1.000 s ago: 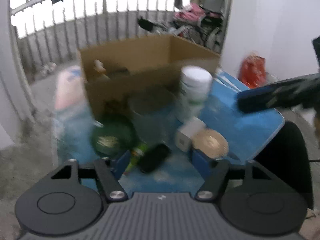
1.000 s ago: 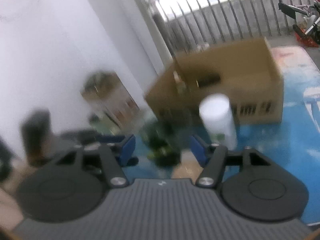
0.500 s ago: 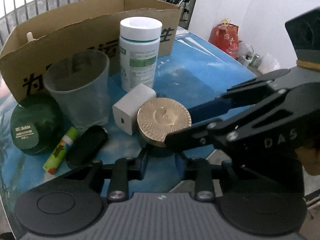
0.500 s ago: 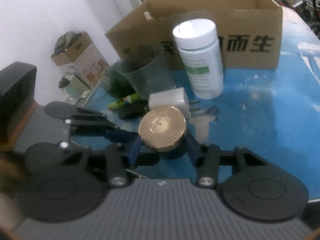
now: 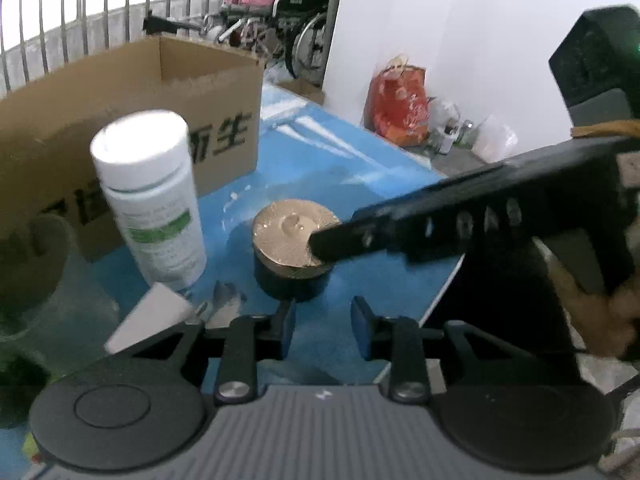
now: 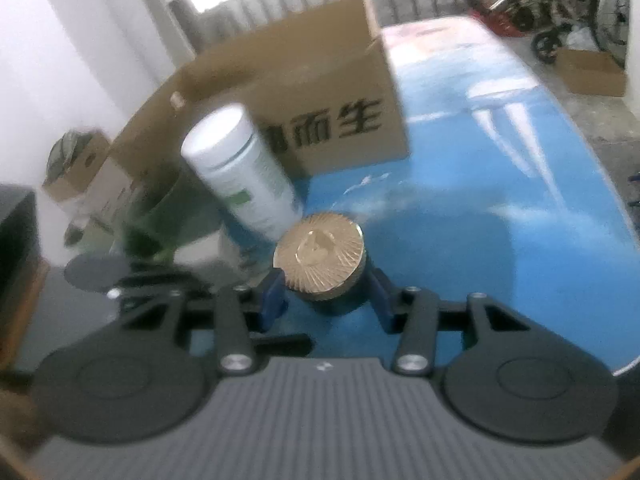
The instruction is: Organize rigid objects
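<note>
A dark jar with a ribbed gold lid (image 6: 319, 255) is between the fingers of my right gripper (image 6: 325, 295), which is shut on it above the blue table (image 6: 500, 216). The jar also shows in the left wrist view (image 5: 294, 240), with the right gripper's finger (image 5: 360, 232) across it. My left gripper (image 5: 322, 330) is open and empty, just short of the jar. A white pill bottle (image 5: 150, 196) stands left of the jar. An open cardboard box (image 5: 132, 92) stands behind.
A white charger block (image 5: 150, 316) and a clear glass (image 5: 32, 280) sit at the left of the table. A red bag (image 5: 400, 102) and a wheelchair (image 5: 288, 20) stand on the floor beyond. The table's right edge (image 5: 444, 292) is close to the jar.
My left gripper has opened and drawn back from the jar. My right gripper now holds the jar and has shifted it to the right, away from the charger block.
</note>
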